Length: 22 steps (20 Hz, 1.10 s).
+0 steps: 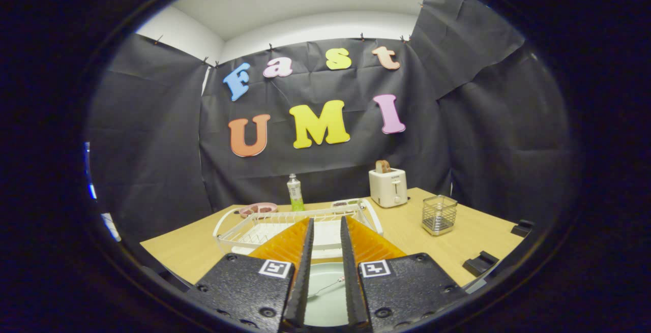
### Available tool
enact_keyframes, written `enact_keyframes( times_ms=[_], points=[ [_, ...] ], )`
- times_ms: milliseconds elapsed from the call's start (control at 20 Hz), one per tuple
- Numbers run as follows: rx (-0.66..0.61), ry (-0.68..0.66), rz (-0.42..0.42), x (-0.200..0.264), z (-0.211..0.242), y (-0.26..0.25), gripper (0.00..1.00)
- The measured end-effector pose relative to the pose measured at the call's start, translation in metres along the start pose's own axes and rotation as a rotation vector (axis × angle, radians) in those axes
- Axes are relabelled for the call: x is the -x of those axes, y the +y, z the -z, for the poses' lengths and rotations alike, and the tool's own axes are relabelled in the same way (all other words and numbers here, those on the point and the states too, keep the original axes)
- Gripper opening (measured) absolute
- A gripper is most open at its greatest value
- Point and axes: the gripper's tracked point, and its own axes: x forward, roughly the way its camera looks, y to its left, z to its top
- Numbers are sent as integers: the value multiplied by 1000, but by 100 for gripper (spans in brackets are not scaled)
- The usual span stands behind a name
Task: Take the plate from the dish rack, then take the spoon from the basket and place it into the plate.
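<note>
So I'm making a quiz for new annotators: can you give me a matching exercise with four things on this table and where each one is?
Things:
1. plate
2. toaster
3. wire basket
4. green bottle

Places:
A. behind the dish rack, by the wall
B. between the tool's fingers, spoon on it
C. right of the rack
D. back of the table, bread in its slot

Pairs: 1-B, 2-D, 3-C, 4-A

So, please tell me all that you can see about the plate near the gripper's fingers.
The plate is pale green, round and smooth, perhaps ceramic or plastic. It lies flat on the wooden table, in front of the white dish rack, seen through the gap between the fingers of the gripper, which hide much of it. A slim metal spoon lies in it. The fingers stand slightly apart above the plate, holding nothing.
</note>
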Motion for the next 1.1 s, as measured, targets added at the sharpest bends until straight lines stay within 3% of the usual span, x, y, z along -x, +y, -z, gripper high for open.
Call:
enact_keyframes(
  times_ms=[200, 350, 550, 700, 900, 1100],
  points=[
    [-9, 44, -19, 12, -14, -7, 60],
    [28, 52, -19, 19, -29, -21, 67],
    [73, 19, 64, 27, -53, -64, 84],
    [56, 28, 78, 34, -61, -84, 98],
    [46, 26, 91, 45, -78, -110, 99],
    [30, 44, 38, 61, -85, -118, 100]
  ],
)
